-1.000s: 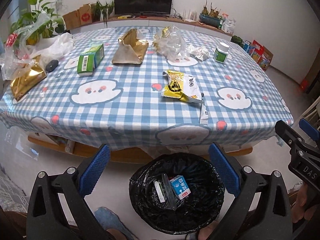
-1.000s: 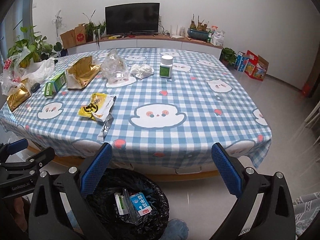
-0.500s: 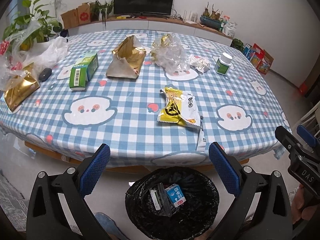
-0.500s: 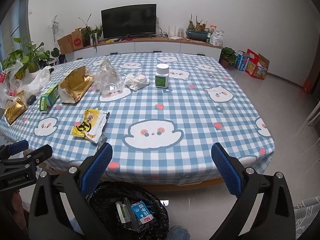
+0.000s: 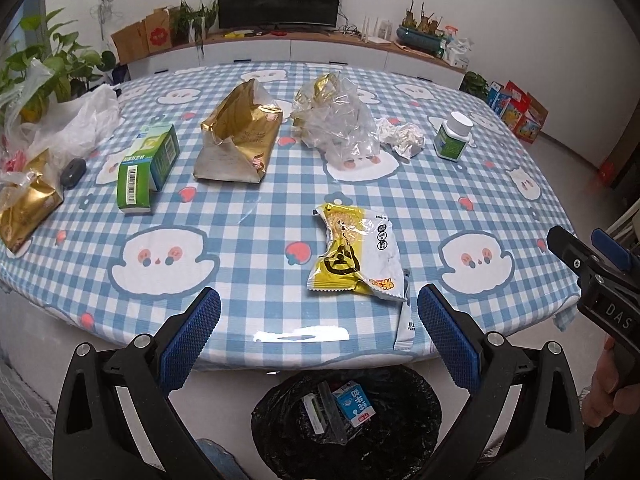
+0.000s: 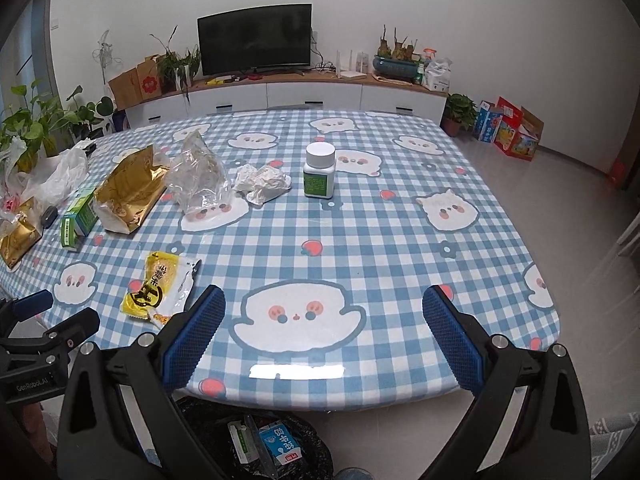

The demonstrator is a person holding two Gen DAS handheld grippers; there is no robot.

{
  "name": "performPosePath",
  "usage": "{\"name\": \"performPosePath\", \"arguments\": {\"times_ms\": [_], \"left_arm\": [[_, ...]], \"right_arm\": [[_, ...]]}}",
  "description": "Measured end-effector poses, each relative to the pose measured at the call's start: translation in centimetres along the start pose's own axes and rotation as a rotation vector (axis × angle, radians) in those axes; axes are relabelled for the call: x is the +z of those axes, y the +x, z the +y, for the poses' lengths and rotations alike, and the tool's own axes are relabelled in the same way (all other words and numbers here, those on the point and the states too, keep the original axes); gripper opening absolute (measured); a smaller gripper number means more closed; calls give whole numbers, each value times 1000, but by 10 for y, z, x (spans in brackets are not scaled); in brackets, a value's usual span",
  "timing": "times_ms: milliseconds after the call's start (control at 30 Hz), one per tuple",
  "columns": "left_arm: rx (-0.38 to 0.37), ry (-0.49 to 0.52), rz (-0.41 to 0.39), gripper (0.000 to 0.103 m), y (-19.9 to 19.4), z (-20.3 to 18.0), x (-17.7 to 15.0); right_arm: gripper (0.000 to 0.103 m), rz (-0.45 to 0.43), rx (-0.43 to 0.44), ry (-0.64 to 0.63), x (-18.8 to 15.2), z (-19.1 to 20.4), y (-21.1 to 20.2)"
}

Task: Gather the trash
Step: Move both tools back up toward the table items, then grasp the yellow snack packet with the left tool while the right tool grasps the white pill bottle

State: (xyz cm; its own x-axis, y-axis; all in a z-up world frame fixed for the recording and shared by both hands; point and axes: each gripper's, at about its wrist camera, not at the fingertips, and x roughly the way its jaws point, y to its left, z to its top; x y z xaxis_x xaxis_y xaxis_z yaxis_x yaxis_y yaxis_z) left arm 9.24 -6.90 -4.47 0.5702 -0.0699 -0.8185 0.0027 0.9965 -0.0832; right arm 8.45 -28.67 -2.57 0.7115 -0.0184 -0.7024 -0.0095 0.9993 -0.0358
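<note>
Two grippers, the left gripper [image 5: 318, 334] and the right gripper [image 6: 324, 330], had risen from bin level to just over the near edge of the table [image 5: 248, 216] within the last second. We noted both sets of jaws spread wide and holding nothing. The bin [image 5: 400, 444] stood on the floor under that near edge, already containing a small blue-and-white carton [image 5: 356, 402] and a few wrappers. The yellow snack wrapper [image 5: 354, 256] lay flat close to the near edge, almost between the left gripper's fingers; a thin white sachet [image 5: 405, 322] overhung the edge beside it. We judged the drop-off finished and the wrapper the likely next pick. The white bottle [image 6: 319, 171] stood upright toward the far side.
</note>
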Motion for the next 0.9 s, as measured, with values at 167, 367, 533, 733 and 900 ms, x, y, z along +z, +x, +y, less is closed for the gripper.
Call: {"name": "performPosePath", "arguments": {"times_ms": [167, 367, 533, 733, 900], "left_arm": [[0, 14, 25, 97, 16, -8, 10], [10, 45, 44, 97, 33, -18, 22], [15, 55, 61, 97, 44, -19, 28], [20, 65, 87, 97, 58, -22, 35], [34, 80, 107, 97, 69, -24, 40]], "right_arm": [[94, 5, -3, -9, 17, -1, 18], [92, 17, 15, 8, 37, -7, 40], [91, 23, 32, 28, 56, -11, 60], [88, 31, 46, 49, 80, -12, 85], [85, 53, 26, 40, 93, -13, 112]]}}
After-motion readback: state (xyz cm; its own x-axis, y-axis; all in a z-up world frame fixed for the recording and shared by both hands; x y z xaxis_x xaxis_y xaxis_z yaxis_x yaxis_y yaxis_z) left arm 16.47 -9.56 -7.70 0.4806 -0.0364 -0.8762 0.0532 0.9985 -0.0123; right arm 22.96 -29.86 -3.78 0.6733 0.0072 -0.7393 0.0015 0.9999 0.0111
